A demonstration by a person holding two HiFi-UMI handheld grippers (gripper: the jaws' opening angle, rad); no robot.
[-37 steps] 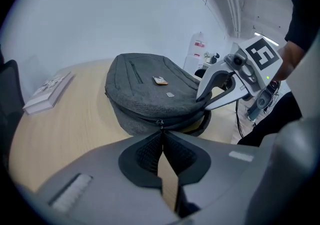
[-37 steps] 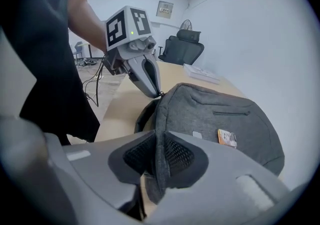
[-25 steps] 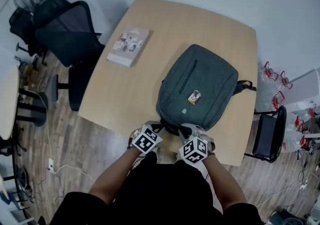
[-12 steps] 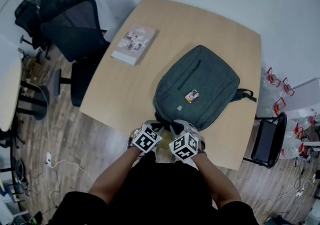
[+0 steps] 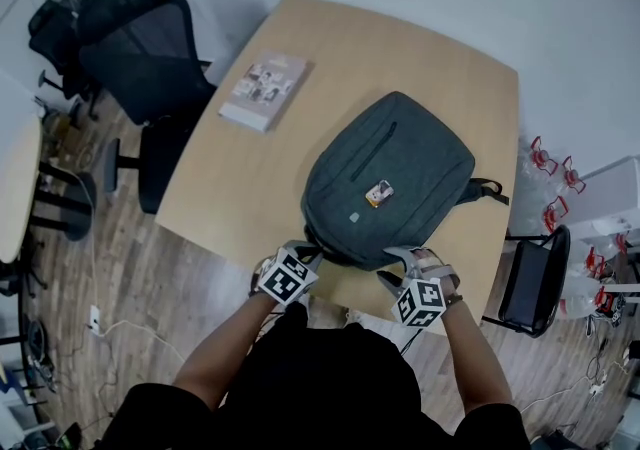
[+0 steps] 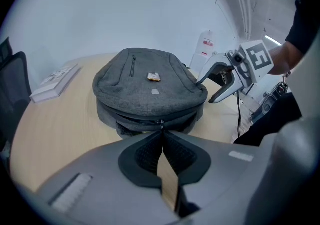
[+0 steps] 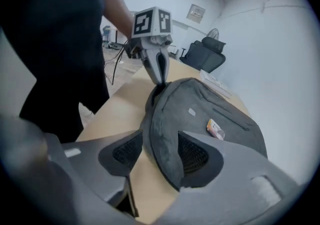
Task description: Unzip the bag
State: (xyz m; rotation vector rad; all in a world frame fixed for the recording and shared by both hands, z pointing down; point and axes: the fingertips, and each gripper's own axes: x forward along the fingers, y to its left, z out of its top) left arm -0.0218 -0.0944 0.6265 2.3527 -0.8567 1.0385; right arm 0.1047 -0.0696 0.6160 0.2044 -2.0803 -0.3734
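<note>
A grey backpack (image 5: 395, 163) lies flat on the wooden table (image 5: 250, 188), with a small orange tag (image 5: 378, 194) on its front. My left gripper (image 5: 305, 253) is at the bag's near-left edge, its jaws (image 6: 161, 133) shut on the zipper pull (image 6: 161, 122). The right gripper view shows its tips (image 7: 160, 83) pinched at the bag's rim. My right gripper (image 5: 398, 268) is at the near-right edge and its jaws are opening. The bag's rim (image 7: 165, 154) runs between its fingers (image 7: 160, 136), but the pads do not press it.
A book (image 5: 262, 90) lies at the table's far left. Black office chairs (image 5: 140, 58) stand left of the table and another chair (image 5: 530, 278) stands at its right. Red-handled items (image 5: 550, 173) lie on the floor at the right. The person's body is at the near table edge.
My right gripper was shut close beside the left one at the bag's near edge. It has swung to the right and its jaws have spread. The left gripper has stayed put.
</note>
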